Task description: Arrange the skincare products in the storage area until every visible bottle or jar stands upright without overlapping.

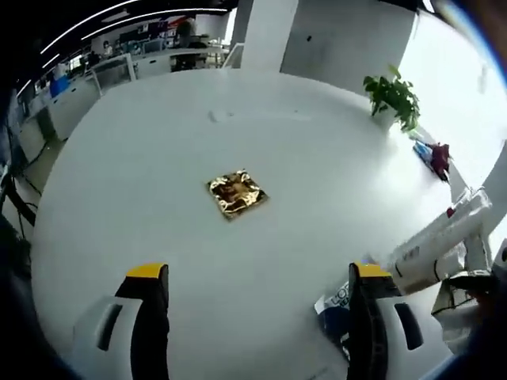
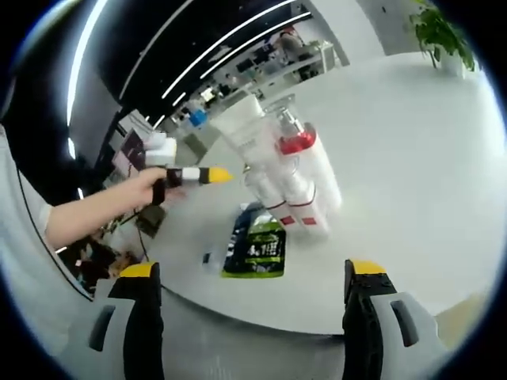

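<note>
Skincare bottles [image 2: 289,178] sit clustered on the white round surface [image 2: 412,158], mid-frame in the right gripper view: white cylinders with red bands near one end, one clear pump top with a red collar [image 2: 297,142], plus a white tube [image 2: 245,131] at the back of the group. Their long axes run roughly parallel and slant across that view; I cannot tell whether they stand or lie, since the camera rolls. In the left gripper view the same cluster [image 1: 440,237] shows at the right edge as long white cylinders, axes slanting up to the right. Just beside the bottles, toward the near edge, lies a flat green and black sachet [image 2: 255,249], glossy, face up, with a blue packet [image 2: 245,215] partly under it. A square gold foil item [image 1: 234,194] lies flat near the middle of the surface, well apart from everything else. A potted green plant [image 1: 394,96] stands at the far rim. Plenty of bare matte white surface around the foil item and beyond the bottles. Left gripper [image 1: 257,285]: jaws wide apart, holding nothing, also visible in the right gripper view held in a person's hand [image 2: 150,190]. Right gripper [image 2: 249,281]: jaws wide apart, holding nothing, hanging over the near edge.
</note>
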Tool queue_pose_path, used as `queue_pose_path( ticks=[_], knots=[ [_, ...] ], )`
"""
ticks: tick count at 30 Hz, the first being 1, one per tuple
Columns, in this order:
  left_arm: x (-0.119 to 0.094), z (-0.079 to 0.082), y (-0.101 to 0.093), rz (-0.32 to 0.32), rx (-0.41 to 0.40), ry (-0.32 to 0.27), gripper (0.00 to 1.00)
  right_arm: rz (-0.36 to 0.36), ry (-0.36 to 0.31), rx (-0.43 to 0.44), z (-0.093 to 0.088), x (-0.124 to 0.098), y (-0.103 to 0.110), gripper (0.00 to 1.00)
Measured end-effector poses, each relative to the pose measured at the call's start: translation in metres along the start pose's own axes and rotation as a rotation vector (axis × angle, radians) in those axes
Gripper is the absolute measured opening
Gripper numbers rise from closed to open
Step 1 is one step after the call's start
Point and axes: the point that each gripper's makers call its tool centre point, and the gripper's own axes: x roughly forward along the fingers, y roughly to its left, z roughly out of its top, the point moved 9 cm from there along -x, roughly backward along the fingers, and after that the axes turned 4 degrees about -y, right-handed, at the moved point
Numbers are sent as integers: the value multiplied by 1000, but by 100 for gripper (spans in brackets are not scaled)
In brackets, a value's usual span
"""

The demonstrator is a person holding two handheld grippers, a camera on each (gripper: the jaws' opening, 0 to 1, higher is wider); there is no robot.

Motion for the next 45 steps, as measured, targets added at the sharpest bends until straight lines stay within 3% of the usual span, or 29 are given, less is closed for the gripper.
queue_pose_path(
  ticks=[7, 14, 21, 27, 32, 39, 42, 45],
  knots=[
    [21, 9, -13, 84, -74, -5, 86, -8, -1, 10, -1, 0, -2, 95],
    [38, 15, -11, 159, -75, -21, 83, -9, -1, 20, 0, -1, 0, 94],
    [55, 24, -6, 194, -111, -31, 76, -8, -8, 37, 1, -1, 2, 94],
    [70, 35, -5, 240, -98, -51, 72, -9, -3, 45, 1, -1, 2, 93],
    [76, 34, -3, 285, -80, -7, 68, -6, 1, 48, 1, -1, 1, 93],
    [79, 36, -1, 293, -98, -7, 65, -3, 2, 48, 1, -1, 1, 92],
    [76, 34, 2, 321, -40, 20, 58, -3, 3, 47, 1, 0, 1, 92],
    [76, 36, 1, 309, -36, 0, 56, -3, 3, 47, 1, 0, 1, 92]
  ],
)
